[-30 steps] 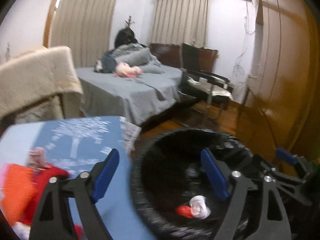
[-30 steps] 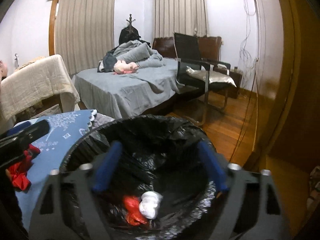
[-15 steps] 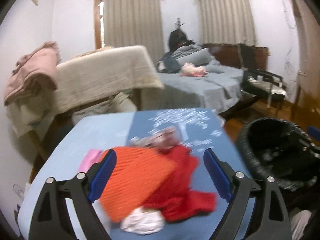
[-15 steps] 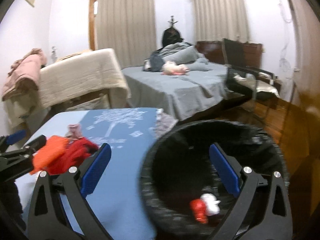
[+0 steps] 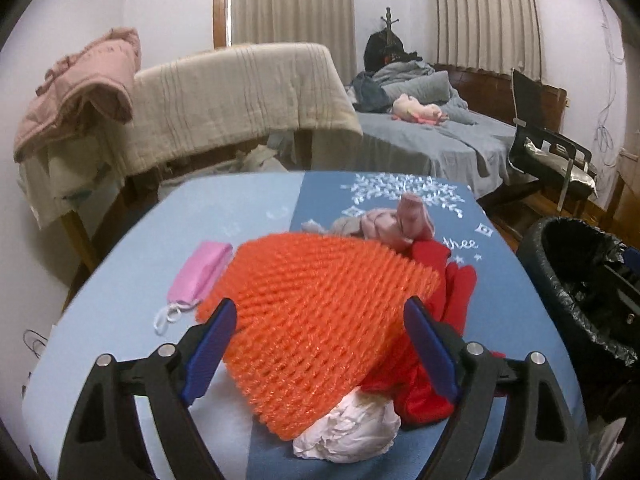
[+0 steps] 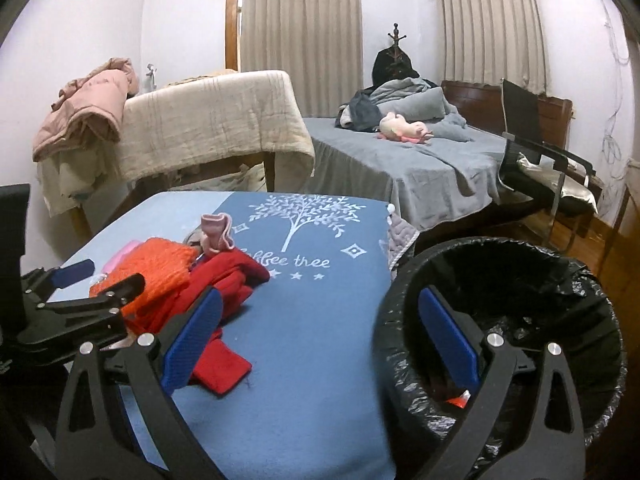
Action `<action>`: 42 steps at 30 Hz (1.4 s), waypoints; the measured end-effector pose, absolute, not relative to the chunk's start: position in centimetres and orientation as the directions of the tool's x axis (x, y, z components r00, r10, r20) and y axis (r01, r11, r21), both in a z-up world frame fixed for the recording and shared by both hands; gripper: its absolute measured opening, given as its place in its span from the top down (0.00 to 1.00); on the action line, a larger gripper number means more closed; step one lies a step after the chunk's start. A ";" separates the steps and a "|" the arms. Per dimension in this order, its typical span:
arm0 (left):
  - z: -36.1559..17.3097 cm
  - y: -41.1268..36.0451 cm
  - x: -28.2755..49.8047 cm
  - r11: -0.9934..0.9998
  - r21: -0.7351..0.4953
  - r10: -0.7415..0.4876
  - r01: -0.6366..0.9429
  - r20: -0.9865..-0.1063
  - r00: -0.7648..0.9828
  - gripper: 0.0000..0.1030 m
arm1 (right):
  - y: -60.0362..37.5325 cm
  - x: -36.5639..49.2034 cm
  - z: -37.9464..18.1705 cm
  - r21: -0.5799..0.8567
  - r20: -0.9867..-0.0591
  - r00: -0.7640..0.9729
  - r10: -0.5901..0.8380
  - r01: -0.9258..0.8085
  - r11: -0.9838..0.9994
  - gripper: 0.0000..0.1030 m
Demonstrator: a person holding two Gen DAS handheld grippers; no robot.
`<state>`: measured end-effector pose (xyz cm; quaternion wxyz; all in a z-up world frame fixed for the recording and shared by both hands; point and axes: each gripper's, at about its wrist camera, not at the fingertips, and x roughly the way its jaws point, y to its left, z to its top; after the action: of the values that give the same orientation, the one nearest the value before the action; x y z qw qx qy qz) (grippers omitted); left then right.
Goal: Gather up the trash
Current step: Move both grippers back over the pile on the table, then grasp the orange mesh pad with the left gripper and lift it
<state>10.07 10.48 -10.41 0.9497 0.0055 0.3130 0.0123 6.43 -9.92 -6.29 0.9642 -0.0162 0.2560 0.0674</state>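
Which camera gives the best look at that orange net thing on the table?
The left wrist view: the orange net fills the middle, its mesh clear. The right wrist view shows only a small part of it at the left, half hidden behind the left gripper.

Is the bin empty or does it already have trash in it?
Not empty. The black-lined bin shows a red scrap at its bottom, mostly hidden by the right gripper; how full, cannot tell.

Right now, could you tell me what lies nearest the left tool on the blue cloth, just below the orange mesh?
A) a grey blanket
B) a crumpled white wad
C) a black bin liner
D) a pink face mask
B: the crumpled white wad lies at the near edge of the orange mesh, low between the fingers of the left tool.
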 end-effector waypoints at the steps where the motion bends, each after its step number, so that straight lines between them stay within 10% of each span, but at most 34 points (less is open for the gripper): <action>1: -10.8 10.5 10.2 1.000 0.015 0.022 -0.016 -0.602 0.798 0.19 | -10.0 6.5 -6.4 0.003 -0.497 0.859 0.122 -0.139 0.990 0.07; 6: -11.8 10.3 10.3 1.000 0.005 0.002 0.002 -0.625 0.780 0.28 | -10.0 6.6 -6.7 0.002 -0.505 0.855 0.121 -0.139 0.990 0.07; 14: -11.5 10.7 10.0 0.999 -0.037 -0.047 0.030 -0.623 0.781 0.84 | -10.1 6.5 -6.7 0.001 -0.507 0.852 0.128 -0.148 0.989 0.07; 19: -10.7 11.0 9.5 0.998 -0.063 -0.063 0.032 -0.602 0.796 0.97 | -10.0 6.3 -6.6 -0.003 -0.502 0.855 0.128 -0.150 0.989 0.07; 27: -9.3 10.7 9.2 0.998 -0.043 -0.059 0.042 -0.581 0.812 0.96 | -9.7 6.2 -6.5 -0.004 -0.497 0.856 0.138 -0.161 0.987 0.07; 32: -9.6 12.8 10.4 0.998 -0.049 -0.004 -0.031 -0.590 0.808 0.47 | -9.4 6.3 -6.6 -0.002 -0.501 0.854 0.141 -0.164 0.986 0.07; 38: -11.1 14.1 11.4 0.998 -0.043 0.011 -0.049 -0.626 0.779 0.28 | -8.2 7.3 -7.3 -0.005 -0.508 0.846 0.162 -0.190 0.982 0.07; 42: -12.4 14.3 11.6 0.997 -0.065 -0.021 -0.029 -0.658 0.753 0.33 | -7.4 7.5 -7.9 -0.013 -0.526 0.834 0.168 -0.205 0.979 0.07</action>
<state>11.59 14.34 -12.42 0.9355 -0.0353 0.3515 0.0021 7.52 -7.41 -7.88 0.9569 -0.0343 0.2714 0.0976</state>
